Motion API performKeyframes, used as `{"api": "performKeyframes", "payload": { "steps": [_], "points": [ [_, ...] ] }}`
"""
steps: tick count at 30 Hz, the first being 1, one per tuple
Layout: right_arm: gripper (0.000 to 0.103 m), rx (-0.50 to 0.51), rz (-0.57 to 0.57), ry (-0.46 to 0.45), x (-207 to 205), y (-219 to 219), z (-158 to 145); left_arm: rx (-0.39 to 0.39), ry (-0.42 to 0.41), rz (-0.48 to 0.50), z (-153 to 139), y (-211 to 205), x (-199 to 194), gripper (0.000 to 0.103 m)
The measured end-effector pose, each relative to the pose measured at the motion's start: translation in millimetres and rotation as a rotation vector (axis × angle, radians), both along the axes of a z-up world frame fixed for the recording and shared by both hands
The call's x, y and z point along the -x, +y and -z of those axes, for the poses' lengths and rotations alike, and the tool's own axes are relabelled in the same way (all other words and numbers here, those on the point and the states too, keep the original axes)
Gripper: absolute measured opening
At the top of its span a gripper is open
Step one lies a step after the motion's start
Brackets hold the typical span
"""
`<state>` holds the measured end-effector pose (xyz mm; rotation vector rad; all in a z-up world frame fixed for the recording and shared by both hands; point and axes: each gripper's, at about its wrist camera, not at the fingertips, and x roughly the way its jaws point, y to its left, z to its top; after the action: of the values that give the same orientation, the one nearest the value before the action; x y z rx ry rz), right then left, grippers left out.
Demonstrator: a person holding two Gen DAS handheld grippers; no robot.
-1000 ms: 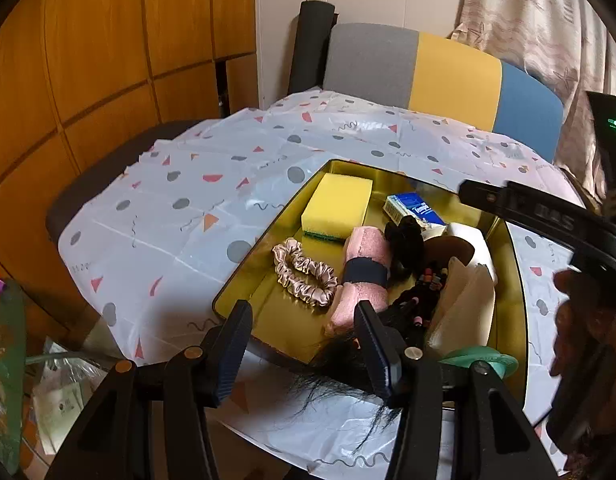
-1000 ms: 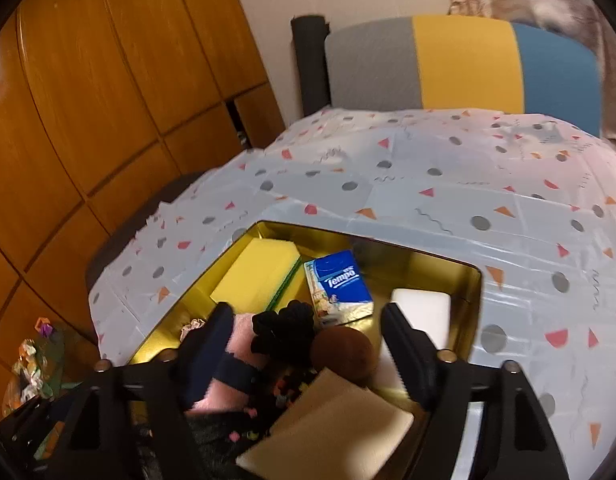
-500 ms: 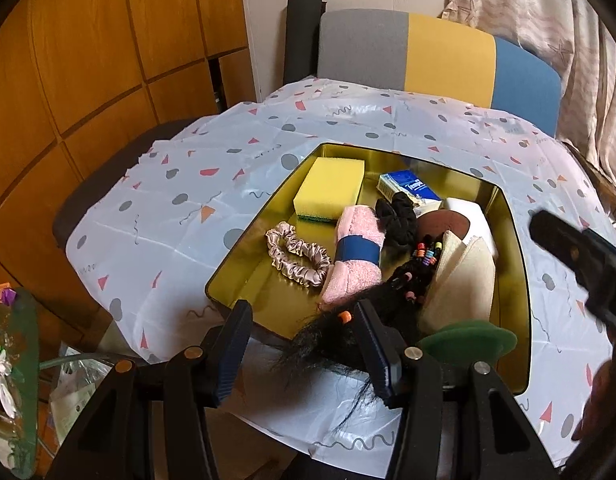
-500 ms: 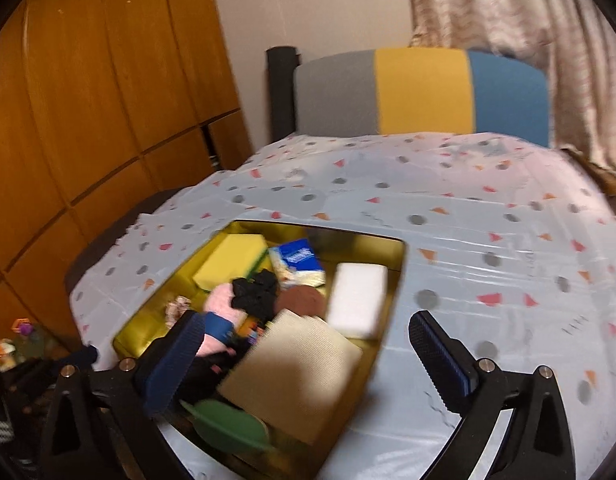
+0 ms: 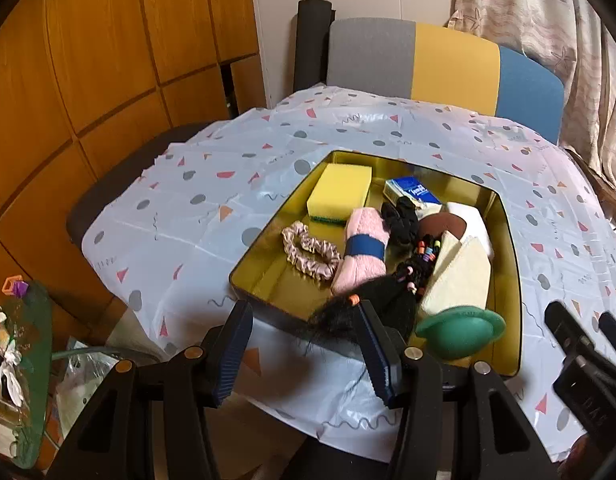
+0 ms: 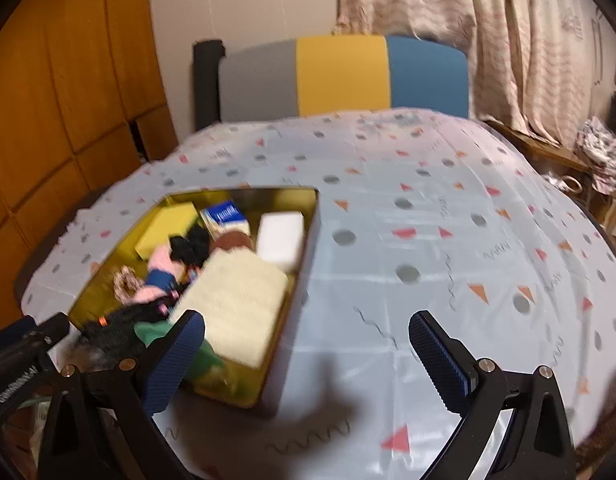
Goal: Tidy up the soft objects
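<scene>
fingers on our left gripper (image 5: 306,350) stand apart with nothing clamped; the loose end of a black hair piece (image 5: 360,308) trails over the near rim of the gold tray (image 5: 510,280) and brushes the inner side of one finger. our right gripper (image 6: 306,354) has its fingers spread as wide as they go, empty, over bare patterned tablecloth (image 6: 428,240) to the right of the tray.

inside the tray we note a yellow sponge (image 5: 340,192), a blue tissue pack (image 5: 412,196), a pink rolled cloth with a blue band (image 5: 362,254), a satin scrunchie (image 5: 310,250), a black scrunchie (image 5: 402,222), a brown round pad (image 5: 442,224), a white block (image 5: 468,216), a cream cloth (image 5: 460,280) leaning over the beaded hair, and a green silicone piece (image 5: 460,330) at the near right corner. a striped chair back (image 5: 428,60) stands behind the table, wood panels left, curtain right. clutter sits below the table edge on the left.

a second ago the right gripper hung over the tray contents with narrower fingers; now we see it swung clear to the right and opened fully. the left gripper's spread matches before, and the tray's contents lie as they did.
</scene>
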<state>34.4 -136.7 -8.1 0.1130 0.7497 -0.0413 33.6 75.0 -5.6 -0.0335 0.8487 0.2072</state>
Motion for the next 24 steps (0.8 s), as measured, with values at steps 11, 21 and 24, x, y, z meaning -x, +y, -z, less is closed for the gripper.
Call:
{"api": "performKeyframes", "payload": {
  "steps": [11,21,24],
  "points": [
    [0.103,0.009,-0.073,-0.045,26,14,-15,-0.039,-0.018,0.011,-5,-4,17,0.053],
    [0.103,0.043,-0.031,-0.033,28,19,-16,-0.045,-0.005,0.031,-3,-6,17,0.053],
    [0.103,0.049,-0.029,-0.028,28,19,-16,-0.045,0.000,0.030,-2,-6,17,0.053]
  ]
}}
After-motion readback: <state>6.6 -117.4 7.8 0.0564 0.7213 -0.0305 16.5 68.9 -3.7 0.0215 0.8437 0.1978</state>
